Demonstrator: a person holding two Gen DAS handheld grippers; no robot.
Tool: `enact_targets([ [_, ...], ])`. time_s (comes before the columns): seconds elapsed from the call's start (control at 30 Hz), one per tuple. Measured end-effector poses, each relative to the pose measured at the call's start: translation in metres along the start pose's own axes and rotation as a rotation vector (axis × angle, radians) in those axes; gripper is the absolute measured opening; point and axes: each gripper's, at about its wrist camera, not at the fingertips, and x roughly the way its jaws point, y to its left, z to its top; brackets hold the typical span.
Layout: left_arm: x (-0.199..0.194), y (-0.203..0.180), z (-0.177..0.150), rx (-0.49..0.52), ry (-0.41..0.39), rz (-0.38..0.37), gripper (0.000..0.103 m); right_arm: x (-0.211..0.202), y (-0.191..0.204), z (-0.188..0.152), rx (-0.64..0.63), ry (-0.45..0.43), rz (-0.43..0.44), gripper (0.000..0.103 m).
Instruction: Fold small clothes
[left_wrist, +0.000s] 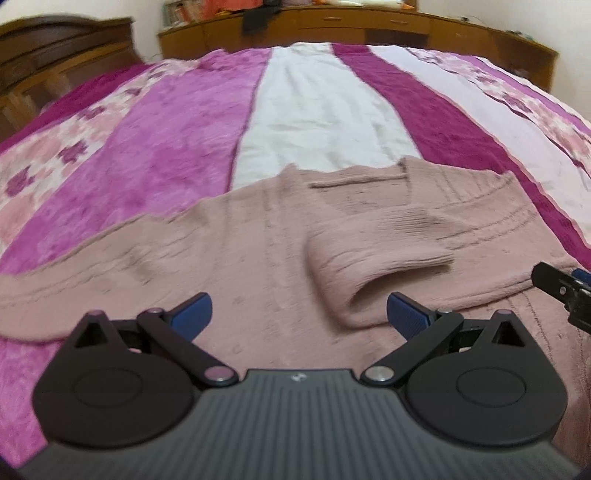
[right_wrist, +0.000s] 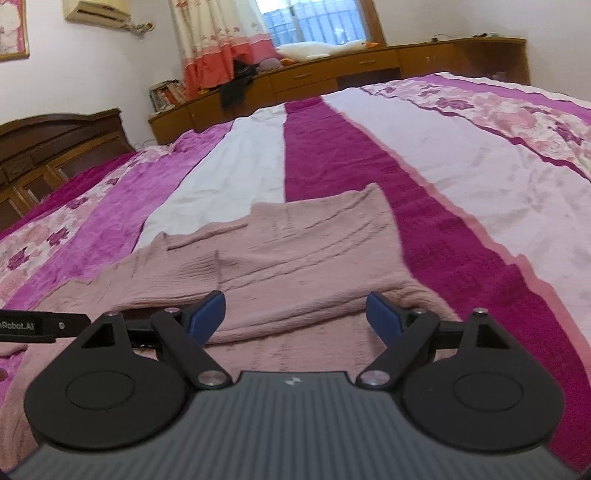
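Blue ribbed fingers spread above a knitted pink sweater.

A bedroom in a home.
A wide bed spread with a plush blanket striped in magenta, pink, white and rose-print bands filled the room, with a dark carved wooden headboard at one side. Low honey-coloured wooden cabinets ran along the wall under a barred window hung with a floral curtain, and a white wall-mounted air conditioner sat high up.
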Motion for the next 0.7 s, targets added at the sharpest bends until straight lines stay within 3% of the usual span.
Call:
enact_targets([
  [0.23, 0.032, -0.041, 0.009, 0.122, -0.019, -0.024, 0.102, 0.005, -0.013, -0.002, 0.033, -0.015, -0.019, 0.088],
  [0.43, 0.058, -0.065, 0.007, 0.228, -0.017, -0.026, 0.089, 0.012, -0.014, -0.01, 0.015, -0.008, -0.023, 0.088],
  [0.57, 0.067, -0.078, 0.005, 0.316, -0.043, 0.0, 0.088, 0.014, -0.014, -0.013, 0.015, -0.009, -0.02, 0.088],
  [0.6, 0.069, -0.08, 0.005, 0.327, -0.045, 0.005, 0.084, 0.015, -0.015, -0.013, 0.015, -0.009, -0.02, 0.088],
  [0.63, 0.071, -0.081, 0.006, 0.33, -0.045, -0.001, 0.071, 0.015, -0.015, -0.013, 0.015, -0.01, -0.019, 0.088],
  [0.67, 0.072, -0.082, 0.008, 0.326, -0.044, -0.014, 0.064, 0.016, -0.015, -0.014, 0.014, -0.01, -0.02, 0.088],
  [0.7, 0.072, -0.082, 0.009, 0.319, -0.045, -0.024, 0.046, 0.016, -0.015, -0.014, 0.011, -0.009, -0.022, 0.088],
])
